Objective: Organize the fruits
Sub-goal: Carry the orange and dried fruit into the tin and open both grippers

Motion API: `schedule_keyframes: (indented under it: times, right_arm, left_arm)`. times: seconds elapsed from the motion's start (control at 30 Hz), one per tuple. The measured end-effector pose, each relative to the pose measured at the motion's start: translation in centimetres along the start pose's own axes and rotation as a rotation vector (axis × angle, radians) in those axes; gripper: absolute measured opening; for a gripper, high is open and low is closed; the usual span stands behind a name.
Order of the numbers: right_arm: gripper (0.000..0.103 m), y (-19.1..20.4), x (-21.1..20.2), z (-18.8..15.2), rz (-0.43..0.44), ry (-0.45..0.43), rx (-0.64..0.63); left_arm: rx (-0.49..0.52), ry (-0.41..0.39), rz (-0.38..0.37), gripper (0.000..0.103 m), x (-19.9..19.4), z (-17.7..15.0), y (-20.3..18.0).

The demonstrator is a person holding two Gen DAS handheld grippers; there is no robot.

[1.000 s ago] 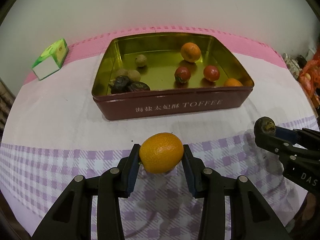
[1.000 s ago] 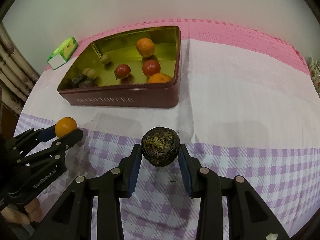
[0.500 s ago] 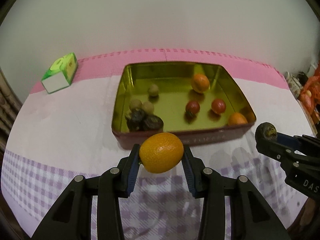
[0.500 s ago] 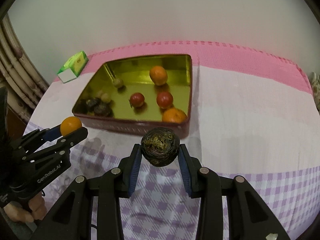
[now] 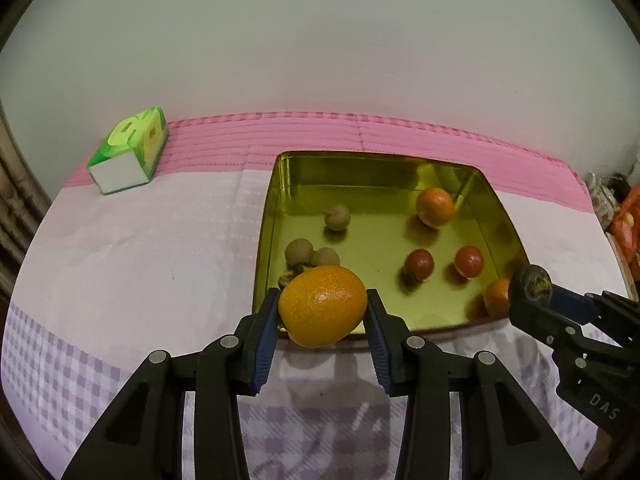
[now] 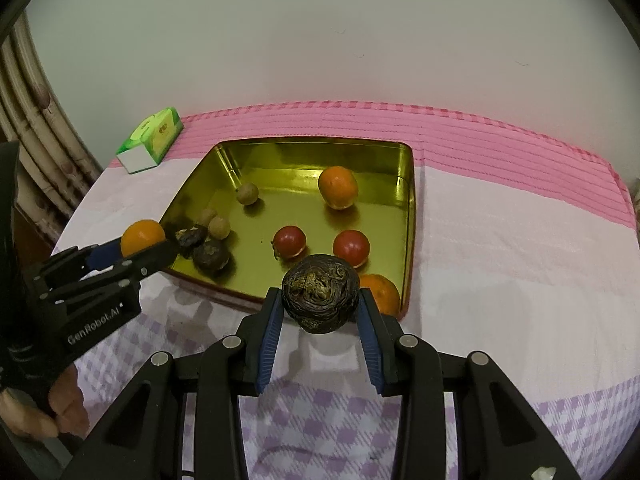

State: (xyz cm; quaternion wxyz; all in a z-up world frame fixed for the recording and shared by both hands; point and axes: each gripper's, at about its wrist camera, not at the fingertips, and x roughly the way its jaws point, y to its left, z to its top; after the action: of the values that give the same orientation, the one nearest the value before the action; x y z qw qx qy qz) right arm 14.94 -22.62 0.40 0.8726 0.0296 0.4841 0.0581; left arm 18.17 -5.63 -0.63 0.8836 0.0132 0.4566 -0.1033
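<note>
Left tongs (image 5: 322,307) pinch an orange (image 5: 322,305) | right tongs (image 6: 319,299) pinch a dark wrinkled fruit (image 6: 319,298) — both at the gold tin's (image 6: 408,216) near edge, likely for sorting inside.

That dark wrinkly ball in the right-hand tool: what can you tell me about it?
The dark wrinkled fruit is roundish, blackish-brown, with a shrivelled, swirled skin and yellowish crusty patches on its top. It looks dried or overripe; what kind it is I cannot tell. The right gripper holds it off the cloth, its blue pads pressing either side, at the near edge of the gold-lined tin, in front of an orange. Two similar dark fruits lie inside the tin.
</note>
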Motion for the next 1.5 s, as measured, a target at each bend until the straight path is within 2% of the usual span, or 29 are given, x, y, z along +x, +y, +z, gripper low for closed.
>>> schedule_keyframes:
  times: [0.27, 0.73, 1.5]
  right_arm:
    - [0.035, -0.3, 2.3, 1.0, -0.01, 0.032, -0.012]
    - [0.035, 0.1, 4.9, 2.0, -0.017, 0.064, -0.023]
    - [0.036, 0.3, 5.6, 2.1, -0.034, 0.068, -0.027]
  left_arm:
    - [-0.001, 0.028, -0.011, 0.042, 1.8, 1.0, 0.9]
    - [0.042, 0.059, -0.007, 0.042, 3.9, 1.6, 0.2]
    - [0.075, 0.061, 0.016, 0.042, 4.4, 1.6, -0.3]
